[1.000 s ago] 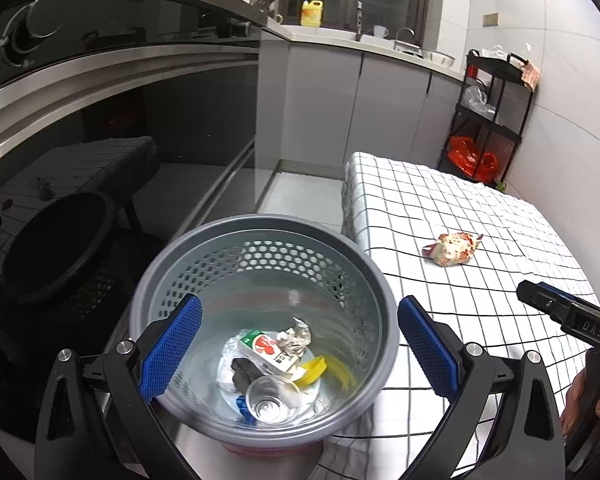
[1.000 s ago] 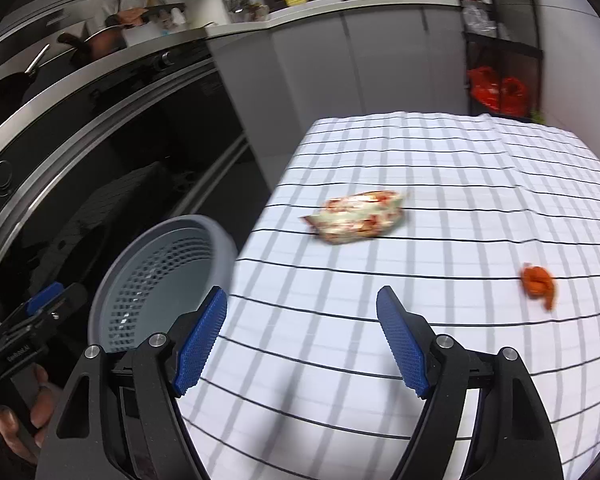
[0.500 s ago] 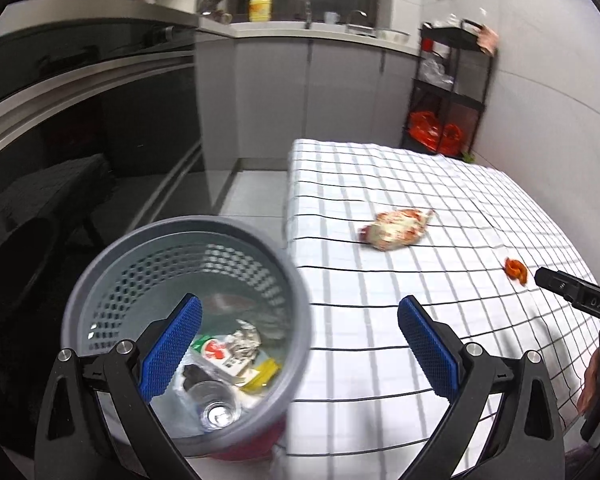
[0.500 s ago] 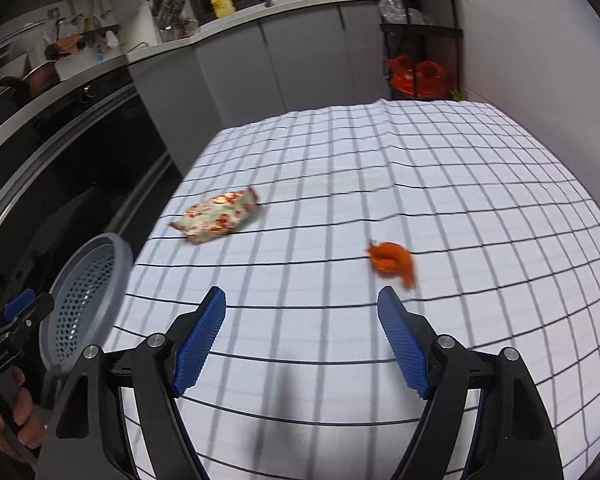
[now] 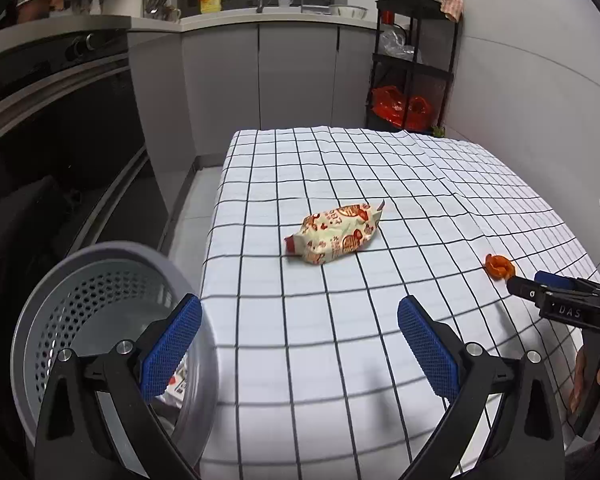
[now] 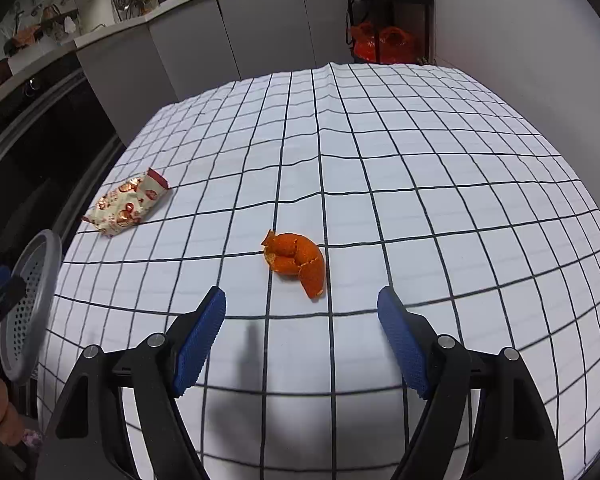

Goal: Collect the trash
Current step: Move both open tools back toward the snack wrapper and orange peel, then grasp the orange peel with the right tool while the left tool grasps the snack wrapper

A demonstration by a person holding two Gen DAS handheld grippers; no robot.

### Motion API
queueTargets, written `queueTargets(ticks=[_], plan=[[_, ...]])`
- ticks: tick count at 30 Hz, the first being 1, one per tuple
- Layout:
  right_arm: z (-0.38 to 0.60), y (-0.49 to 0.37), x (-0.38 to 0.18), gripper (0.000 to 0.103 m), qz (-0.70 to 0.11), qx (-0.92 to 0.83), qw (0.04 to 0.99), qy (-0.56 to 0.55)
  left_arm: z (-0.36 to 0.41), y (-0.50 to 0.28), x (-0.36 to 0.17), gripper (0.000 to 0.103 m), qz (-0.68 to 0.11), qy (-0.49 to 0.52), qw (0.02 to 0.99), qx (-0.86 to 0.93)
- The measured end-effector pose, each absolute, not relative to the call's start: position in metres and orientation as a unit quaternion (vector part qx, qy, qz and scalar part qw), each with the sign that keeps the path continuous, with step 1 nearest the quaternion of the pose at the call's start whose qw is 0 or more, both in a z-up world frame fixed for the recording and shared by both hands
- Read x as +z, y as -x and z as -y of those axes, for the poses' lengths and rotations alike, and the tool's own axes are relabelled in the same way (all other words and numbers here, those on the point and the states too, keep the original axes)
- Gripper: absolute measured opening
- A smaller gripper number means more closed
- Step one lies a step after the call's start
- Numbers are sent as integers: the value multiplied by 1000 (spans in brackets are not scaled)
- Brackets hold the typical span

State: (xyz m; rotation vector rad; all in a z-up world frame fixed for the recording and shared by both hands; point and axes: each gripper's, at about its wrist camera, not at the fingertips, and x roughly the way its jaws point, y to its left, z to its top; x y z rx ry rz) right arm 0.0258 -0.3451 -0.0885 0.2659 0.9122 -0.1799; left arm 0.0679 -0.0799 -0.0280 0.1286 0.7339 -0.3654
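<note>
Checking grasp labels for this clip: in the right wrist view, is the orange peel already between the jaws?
No, the orange peel lies on the checked tablecloth ahead of the open right gripper, untouched.

Both views are bright and evenly lit from overhead, and the white checked tablecloth (image 5: pixel 340 320) reads almost glaring. Soft grey shadows fall on the cloth just ahead of the jaws in each view. The fisheye lens bows the grid lines strongly toward the edges and leaves black corners. The dark oven front (image 5: pixel 60 152) at left stays dim, with faint reflections. Focus is sharp; the orange peel (image 6: pixel 296 258) shows crisp texture.
</note>
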Motion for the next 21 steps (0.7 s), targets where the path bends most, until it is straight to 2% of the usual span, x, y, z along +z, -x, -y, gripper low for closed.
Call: queueTargets(ticks=[7,15,16,18,21], plan=[[347,-50,-98,75,-448,-101,879,-127,107,-94,-41,96,-355,-99,912,-181],[346,-60,-100,73,-449,-113,878,-120,119,-114,-49,96,-370,-79,905,-195],[344,-61,-100,70,-449,-116,879,-111,119,-115,-49,96,-370,-79,905,-197],[339,-62,-99,50,-449,-118,881,-93,119,-117,-50,96,-371,-77,904,-199],[334,-62,-97,31,-447,-109,883,-92,119,-121,-51,96,-372,-76,903,-201]])
